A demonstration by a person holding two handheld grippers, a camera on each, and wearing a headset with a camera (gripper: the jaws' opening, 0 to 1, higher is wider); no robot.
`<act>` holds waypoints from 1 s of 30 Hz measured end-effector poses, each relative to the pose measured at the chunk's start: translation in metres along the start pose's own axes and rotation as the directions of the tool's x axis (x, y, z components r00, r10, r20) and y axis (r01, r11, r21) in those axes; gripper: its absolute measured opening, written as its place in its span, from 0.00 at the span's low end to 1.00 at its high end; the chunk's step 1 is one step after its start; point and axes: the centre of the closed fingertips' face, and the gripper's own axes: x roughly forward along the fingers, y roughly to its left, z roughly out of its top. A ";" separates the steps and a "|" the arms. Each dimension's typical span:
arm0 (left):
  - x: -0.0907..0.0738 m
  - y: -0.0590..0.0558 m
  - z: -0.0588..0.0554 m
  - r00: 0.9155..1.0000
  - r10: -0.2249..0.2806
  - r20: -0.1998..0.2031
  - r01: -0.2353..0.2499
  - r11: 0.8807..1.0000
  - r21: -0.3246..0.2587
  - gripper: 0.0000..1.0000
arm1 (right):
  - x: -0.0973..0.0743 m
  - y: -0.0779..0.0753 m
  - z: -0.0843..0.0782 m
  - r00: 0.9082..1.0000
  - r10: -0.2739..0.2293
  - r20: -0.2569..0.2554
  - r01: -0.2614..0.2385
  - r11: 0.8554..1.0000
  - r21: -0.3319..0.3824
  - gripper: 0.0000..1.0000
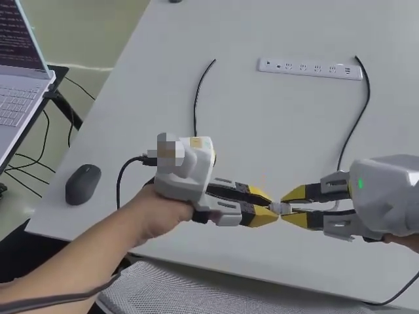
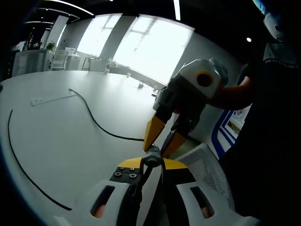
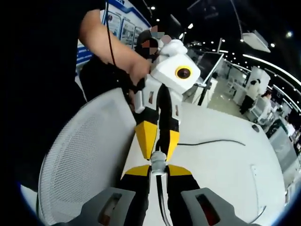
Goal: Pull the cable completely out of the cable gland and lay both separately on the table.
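Head view: the left tongs (image 1: 270, 210) and right tongs (image 1: 292, 207) meet nose to nose over the near part of the smooth white table (image 1: 262, 131). The little gland (image 1: 281, 209) sits right between their yellow tips, with its long axis running straight from one pair to the other. Both pairs look clamped on it, one at each end. It's a stubby, pale grey, round thing, plastic by the look of it. Left gripper view: the gland (image 2: 152, 158) sits at the left tongs' tips, rounded grey end towards the camera, with the right tongs (image 2: 157, 149) biting from the far side. Right gripper view: mirrored. The gland (image 3: 158, 162) looks whitish between the right tongs' tips, and a thin dark cable (image 3: 160, 193) trails back from it between those jaws. Can't tell how deep the cable goes.
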 end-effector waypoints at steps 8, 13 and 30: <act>-0.002 -0.001 -0.004 1.000 0.010 0.007 -0.010 1.000 0.030 0.15 | -0.008 -0.009 0.011 0.996 -0.012 0.087 -0.004 0.983 0.184 0.15; -0.002 -0.004 -0.005 1.000 0.009 0.016 -0.010 0.997 0.070 0.15 | -0.014 -0.007 0.006 0.981 0.096 0.169 -0.163 0.879 0.448 0.14; 0.000 -0.003 0.002 1.000 -0.002 0.018 0.000 0.993 0.118 0.15 | -0.008 0.000 0.004 0.880 0.325 0.346 -0.475 0.597 0.646 0.17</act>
